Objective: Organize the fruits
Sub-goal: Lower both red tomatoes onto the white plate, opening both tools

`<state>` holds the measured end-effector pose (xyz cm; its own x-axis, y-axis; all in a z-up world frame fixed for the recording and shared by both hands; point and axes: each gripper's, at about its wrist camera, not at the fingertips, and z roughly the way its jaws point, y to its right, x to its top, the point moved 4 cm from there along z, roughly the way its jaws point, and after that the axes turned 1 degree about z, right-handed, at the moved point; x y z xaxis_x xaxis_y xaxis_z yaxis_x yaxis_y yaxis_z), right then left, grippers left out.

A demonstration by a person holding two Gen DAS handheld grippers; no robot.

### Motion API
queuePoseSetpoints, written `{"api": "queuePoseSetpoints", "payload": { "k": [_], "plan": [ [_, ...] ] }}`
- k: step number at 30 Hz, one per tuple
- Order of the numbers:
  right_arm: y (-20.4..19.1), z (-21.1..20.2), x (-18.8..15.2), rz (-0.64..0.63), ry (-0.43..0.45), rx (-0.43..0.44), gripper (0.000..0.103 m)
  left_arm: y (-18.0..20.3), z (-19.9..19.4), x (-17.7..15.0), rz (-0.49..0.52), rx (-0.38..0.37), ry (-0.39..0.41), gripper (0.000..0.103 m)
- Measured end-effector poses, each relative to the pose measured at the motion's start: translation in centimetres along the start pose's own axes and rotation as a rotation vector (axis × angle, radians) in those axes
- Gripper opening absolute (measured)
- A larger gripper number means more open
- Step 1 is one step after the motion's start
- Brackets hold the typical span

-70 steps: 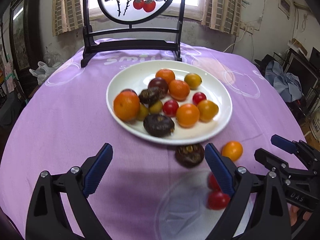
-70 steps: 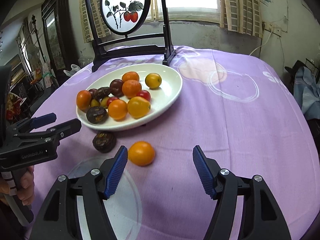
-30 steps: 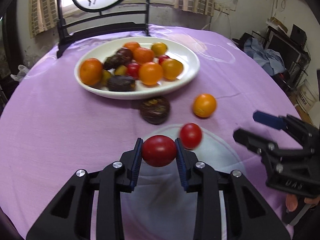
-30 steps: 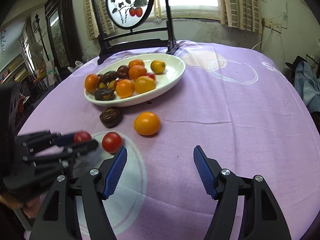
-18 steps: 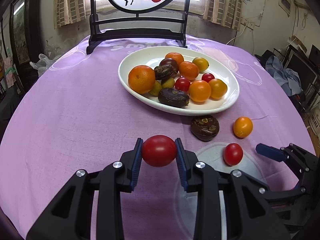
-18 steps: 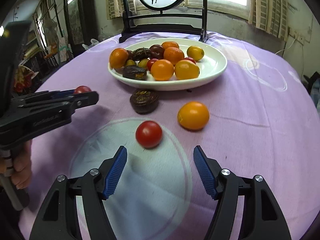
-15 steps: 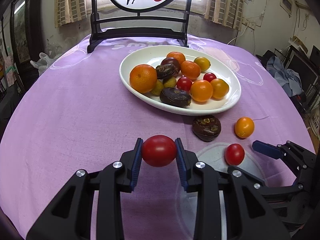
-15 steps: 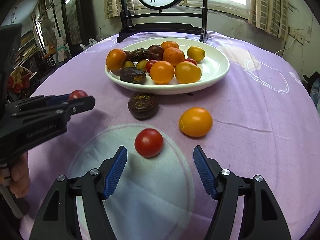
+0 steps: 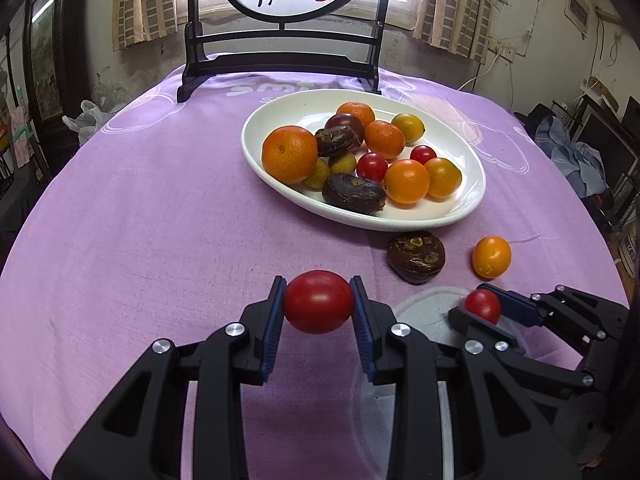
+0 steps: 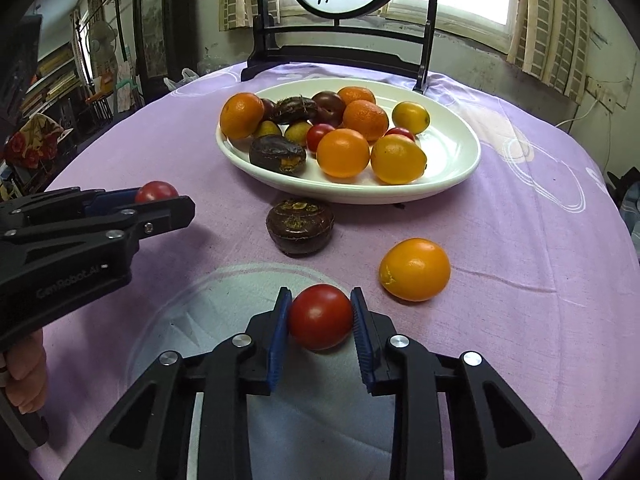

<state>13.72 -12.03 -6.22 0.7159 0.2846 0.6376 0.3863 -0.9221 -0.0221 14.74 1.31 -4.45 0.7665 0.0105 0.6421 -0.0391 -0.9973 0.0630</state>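
My left gripper [image 9: 318, 306] is shut on a red cherry tomato [image 9: 319, 301], held above the purple cloth; it also shows in the right wrist view [image 10: 156, 196]. My right gripper [image 10: 320, 318] is shut on a second red cherry tomato [image 10: 321, 316], low over the pale circle on the cloth; it also shows in the left wrist view [image 9: 482, 306]. A white plate [image 9: 452, 220] holds several oranges, tomatoes and dark fruits. A dark brown fruit [image 10: 300, 226] and a small orange fruit [image 10: 415, 269] lie on the cloth in front of the plate.
A black wooden stand with a round painted screen [image 9: 280, 60] stands behind the plate. The round table is covered by a purple cloth [image 9: 140, 220]. Furniture and clutter surround the table edges.
My right gripper has moved in and shut on the second tomato that lay on the cloth. My left gripper still holds its tomato and has barely shifted.
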Motion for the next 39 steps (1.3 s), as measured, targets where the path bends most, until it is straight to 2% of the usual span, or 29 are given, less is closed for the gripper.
{"api": "queuePoseSetpoints", "payload": {
  "k": [4, 8, 11, 16, 24, 34, 36, 37, 39],
  "plan": [
    [0.7, -1.6, 0.9, 0.021, 0.053, 0.003, 0.030, 0.0, 0.0, 0.1, -0.012, 0.002, -0.004, 0.032],
    [1.7, -3.3, 2.4, 0.037, 0.113, -0.001, 0.030, 0.5, -1.0, 1.6, -0.027, -0.078, -0.011, 0.032],
    [2.6, -4.0, 3.9, 0.039, 0.145, -0.016, 0.030, 0.8, -1.5, 3.7, 0.014, -0.046, 0.016, 0.032],
    [3.7, -4.1, 6.8, 0.051, 0.184, -0.025, 0.030, 1.3, -1.2, 7.1, 0.024, -0.031, 0.051, 0.031],
    [4.5, -1.7, 10.1, 0.056, 0.189, -0.038, 0.030, 1.6, 1.8, 10.2, 0.011, -0.003, 0.028, 0.031],
    [5.6, 3.1, 11.1, 0.094, 0.129, -0.052, 0.031, 1.1, 5.5, 11.9, -0.019, 0.031, -0.012, 0.031],
    [5.7, 3.5, 11.3, 0.109, 0.127, -0.041, 0.042, 1.0, 6.1, 12.1, -0.038, 0.025, -0.024, 0.032],
    [5.8, 3.5, 11.3, 0.120, 0.136, -0.043, 0.055, 0.9, 6.2, 12.2, -0.053, 0.021, -0.027, 0.034],
    [5.9, 3.3, 11.2, 0.119, 0.142, -0.041, 0.056, 0.9, 6.0, 12.4, -0.076, -0.016, -0.006, 0.056]
  ]
}}
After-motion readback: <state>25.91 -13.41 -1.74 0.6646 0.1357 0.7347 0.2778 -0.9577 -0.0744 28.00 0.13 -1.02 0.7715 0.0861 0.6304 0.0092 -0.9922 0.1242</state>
